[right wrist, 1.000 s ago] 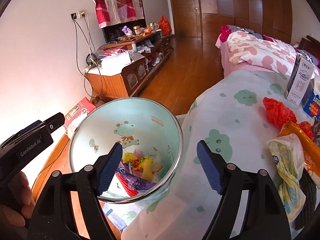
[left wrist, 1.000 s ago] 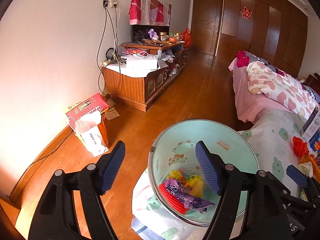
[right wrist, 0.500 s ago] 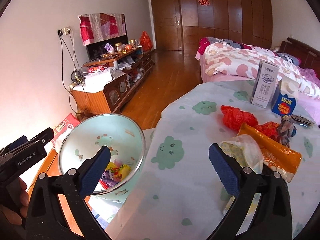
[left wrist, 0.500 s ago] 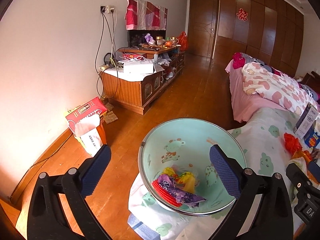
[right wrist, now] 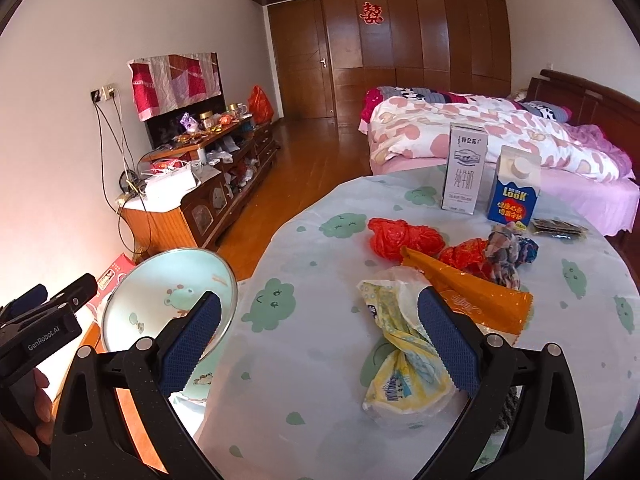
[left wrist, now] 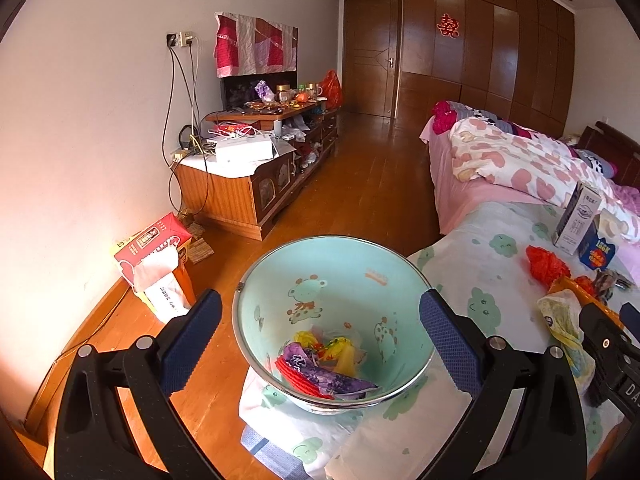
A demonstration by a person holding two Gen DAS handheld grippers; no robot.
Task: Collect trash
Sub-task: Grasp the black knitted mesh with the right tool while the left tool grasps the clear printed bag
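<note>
A mint-green trash bin (left wrist: pixel 340 264) with cartoon prints stands beside the round table and holds purple, red and yellow wrappers (left wrist: pixel 324 364). My left gripper (left wrist: pixel 320 344) hovers open above the bin, nothing between its fingers. In the right wrist view my right gripper (right wrist: pixel 316 336) is open over the table's cloth (right wrist: pixel 304 264). A crumpled yellow-white wrapper (right wrist: pixel 400 344) lies by its right finger, untouched. Beyond lie an orange packet (right wrist: pixel 476 296), red plastic bags (right wrist: pixel 400 238), a patterned scrunched wrapper (right wrist: pixel 508 252), a white milk carton (right wrist: pixel 464 172) and a blue carton (right wrist: pixel 514 188).
A low wooden TV cabinet (left wrist: pixel 248 184) with cables and clutter runs along the left wall. A red tissue box (left wrist: pixel 156 248) sits on the wooden floor by the wall. A bed with a pink heart quilt (right wrist: pixel 480 136) stands behind the table. A hand (right wrist: pixel 36 408) holds the left gripper.
Both grippers' jaws have spread wider. The right gripper swung right, from over the bin to over the table's trash. The left gripper drew back and rose, so the bin looks smaller.
</note>
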